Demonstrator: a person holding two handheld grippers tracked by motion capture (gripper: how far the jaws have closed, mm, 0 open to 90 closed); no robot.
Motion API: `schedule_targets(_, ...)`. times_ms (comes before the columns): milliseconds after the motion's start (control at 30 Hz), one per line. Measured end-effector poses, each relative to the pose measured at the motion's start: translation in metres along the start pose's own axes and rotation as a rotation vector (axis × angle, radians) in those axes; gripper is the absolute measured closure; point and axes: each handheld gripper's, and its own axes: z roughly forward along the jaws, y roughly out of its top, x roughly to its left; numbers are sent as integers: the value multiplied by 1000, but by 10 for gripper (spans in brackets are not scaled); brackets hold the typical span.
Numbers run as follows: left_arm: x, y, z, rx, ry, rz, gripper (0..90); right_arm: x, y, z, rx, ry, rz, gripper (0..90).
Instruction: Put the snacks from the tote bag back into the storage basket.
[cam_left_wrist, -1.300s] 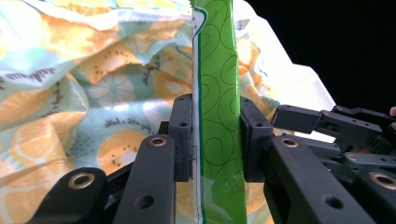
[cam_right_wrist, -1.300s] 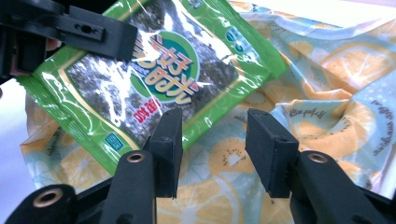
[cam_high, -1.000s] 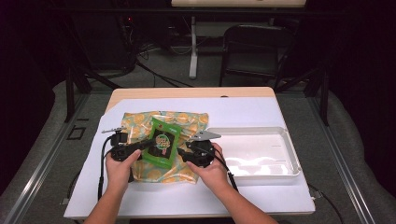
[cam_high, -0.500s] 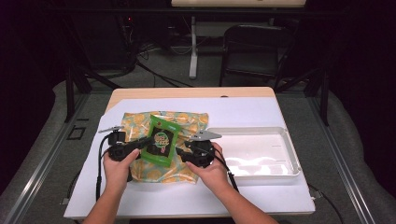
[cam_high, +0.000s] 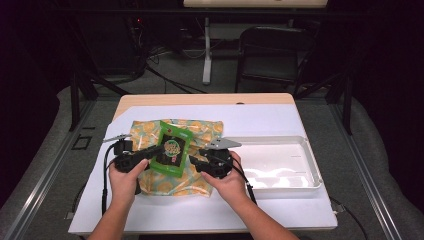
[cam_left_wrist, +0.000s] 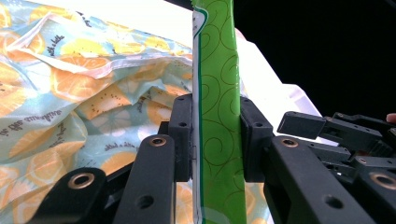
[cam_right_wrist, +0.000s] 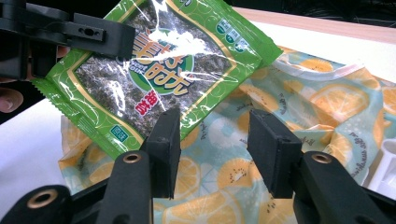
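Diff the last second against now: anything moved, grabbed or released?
No visible change. The left gripper stays shut on the green snack packet, holding it above the orange-print bag. The right gripper stays open beside the packet, jaws apart with nothing between them. The white tray and bag lie where they were.

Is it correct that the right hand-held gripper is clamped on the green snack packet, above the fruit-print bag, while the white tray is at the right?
Not quite: the left hand-held gripper is clamped on the green snack packet, as the left gripper view shows. The right hand-held gripper is open beside it. The packet is above the fruit-print bag, with the white tray at the right.
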Motion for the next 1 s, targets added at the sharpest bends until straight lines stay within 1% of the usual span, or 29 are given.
schedule_targets(267, -8, 3, -6, -27, -12, 20, 715, -1, 4, -6, -24, 5, 1, 531)
schedule_targets(367, -12, 5, -10, -39, -19, 34, 715, -1, 6, -9, -34, 9, 7, 525)
schedule_targets(533, -16, 5, -13, -53, -25, 45, 715, -2, 6, -9, -30, 15, -2, 518)
schedule_targets(600, -18, 5, -14, -57, -25, 55, 715, -2, 6, -9, -28, 23, -4, 514)
schedule_targets(667, -20, 6, -14, -62, -27, 61, 715, -1, 6, -9, -33, 41, -1, 514)
schedule_targets(700, -23, 6, -15, -70, -35, 68, 715, -1, 6, -10, -35, 66, 5, 515)
schedule_targets(733, -23, 6, -15, -70, -35, 68, 715, 0, 6, -10, -40, 77, 5, 515)
schedule_targets(767, -26, 6, -16, -77, -40, 81, 715, 0, 7, -11, -40, 89, 4, 514)
schedule_targets(800, -26, 6, -16, -77, -40, 81, 715, 0, 7, -11, -40, 89, 4, 514)
schedule_targets(833, -27, 6, -16, -80, -43, 84, 715, 0, 7, -12, -48, 102, 10, 513)
schedule_targets(867, -29, 6, -17, -80, -52, 92, 715, 0, 7, -12, -48, 102, 10, 513)
schedule_targets(900, -31, 6, -17, -87, -61, 99, 715, -1, 7, -13, -44, 120, 15, 505)
schedule_targets(1000, -34, 6, -16, -85, -69, 109, 715, -1, 7, -13, -39, 130, 19, 500)
